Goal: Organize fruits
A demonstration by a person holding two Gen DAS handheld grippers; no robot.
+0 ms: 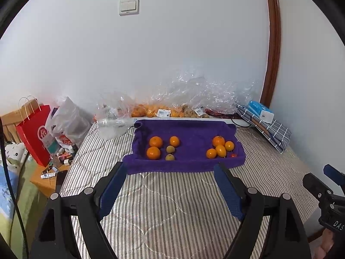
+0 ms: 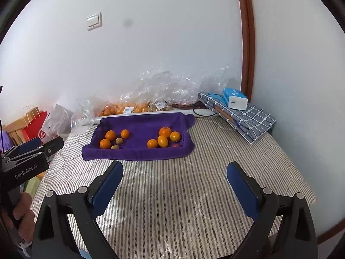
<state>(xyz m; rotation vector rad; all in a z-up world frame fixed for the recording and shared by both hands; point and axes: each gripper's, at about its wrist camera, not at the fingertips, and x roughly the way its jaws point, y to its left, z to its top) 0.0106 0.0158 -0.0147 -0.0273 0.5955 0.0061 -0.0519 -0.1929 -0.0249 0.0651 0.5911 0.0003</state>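
The fruits lie on a purple towel (image 1: pixel 189 133) spread over the striped bed cover (image 1: pixel 172 205), in two loose groups: three oranges with two small brownish fruits (image 1: pixel 170 149) on the left, and five oranges (image 1: pixel 220 147) bunched on the right with one tiny red fruit (image 1: pixel 233 155) just beside them. We judge the sorting is partly made — like has yet to go with like — so the step in hand is choosing a piece and reaching for it. Both claws hang over the bare cover in front of the towel, apart from all fruit: the left claw (image 1: pixel 170 177) stands wide and empty, the right claw (image 2: pixel 175 172) likewise spread with nothing between its pads. We should take an outlying piece first — a small brown fruit or the red one — coming down from above with the pads either side, closing gently, since round fruit on soft cloth will likely roll. The tight right cluster leaves little room for a pad between neighbours.
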